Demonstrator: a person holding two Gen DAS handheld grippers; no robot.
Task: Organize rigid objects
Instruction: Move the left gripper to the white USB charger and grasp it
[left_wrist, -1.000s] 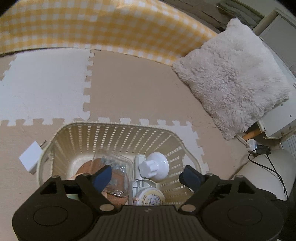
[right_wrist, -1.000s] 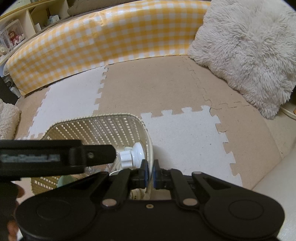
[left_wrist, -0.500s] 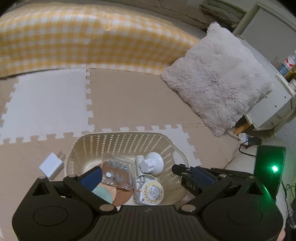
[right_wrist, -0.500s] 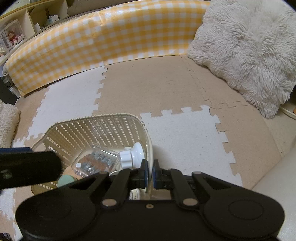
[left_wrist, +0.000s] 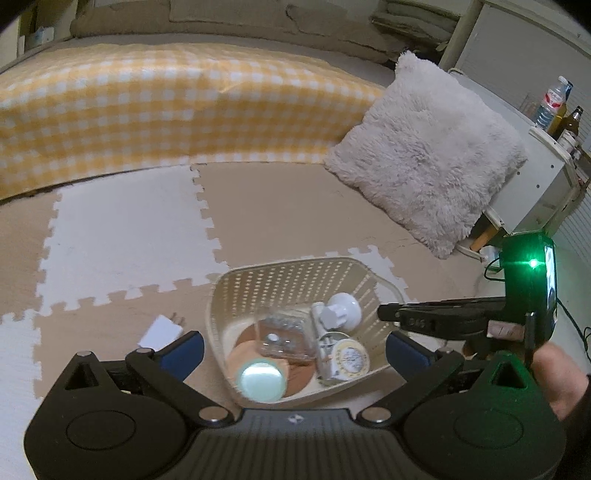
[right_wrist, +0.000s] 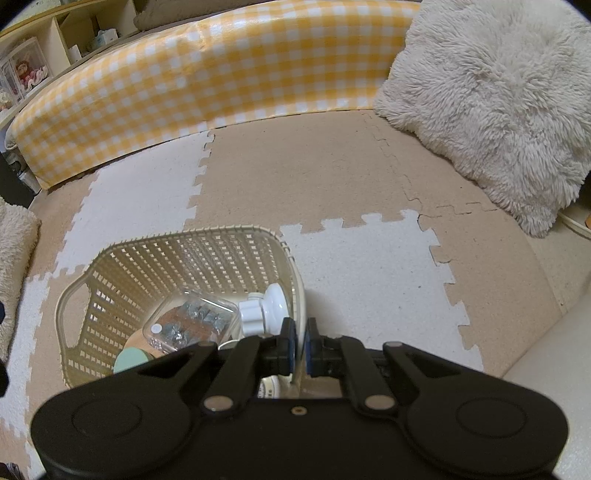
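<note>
A cream slatted basket (left_wrist: 295, 264) stands on the foam floor mat. Inside lie a clear box of small metal parts (left_wrist: 284, 332), a white knobbed piece (left_wrist: 340, 310), a round tin (left_wrist: 349, 356) and a mint-green lid (left_wrist: 260, 380). My left gripper (left_wrist: 295, 349) hangs above the basket, open wide and holding nothing. My right gripper (right_wrist: 301, 345) is shut on the basket's right rim (right_wrist: 299, 295), which passes between its pads. The clear box (right_wrist: 192, 325) and white piece (right_wrist: 266, 306) also show in the right wrist view. A white charger plug (left_wrist: 162, 328) lies on the mat left of the basket.
A yellow checked cushion edge (left_wrist: 166, 110) runs along the back. A fluffy white pillow (left_wrist: 424, 155) lies at the right, with a white shelf unit (left_wrist: 535, 184) behind it. A person's hand (left_wrist: 554, 369) holds the right gripper's handle.
My left gripper has risen and drawn back from the basket, its jaws spreading wider. The clear box stays lying in the basket. The right gripper has not moved.
</note>
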